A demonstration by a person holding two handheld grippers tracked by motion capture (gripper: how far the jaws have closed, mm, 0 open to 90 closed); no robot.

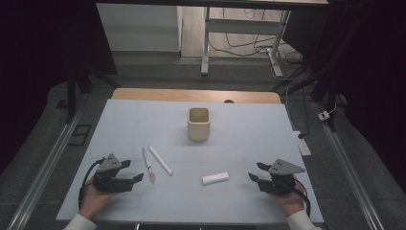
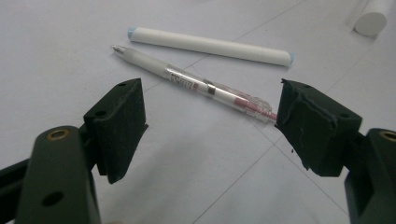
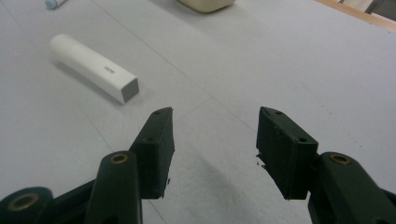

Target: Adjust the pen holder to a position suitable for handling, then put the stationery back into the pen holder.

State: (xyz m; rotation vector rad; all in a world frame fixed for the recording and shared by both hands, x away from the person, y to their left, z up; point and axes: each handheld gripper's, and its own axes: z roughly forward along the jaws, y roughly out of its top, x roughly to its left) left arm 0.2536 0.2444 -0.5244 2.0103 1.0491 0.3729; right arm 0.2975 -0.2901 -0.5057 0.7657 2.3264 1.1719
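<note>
Lab: dark curtains (image 1: 43, 57), loose floor cables (image 1: 249, 45)

The left gripper (image 1: 132, 170) and right gripper (image 1: 253, 171) rest low, jaws apart, each pointing inward from a hand.

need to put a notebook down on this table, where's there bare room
Bare room: the far left corner of the sheet, left of the cup; the far right, between the cup and the sheet's right edge; and the near strip between the left gripper and the right gripper. It is crowded mid-left, where the pen, marker and white stick lie.
</note>
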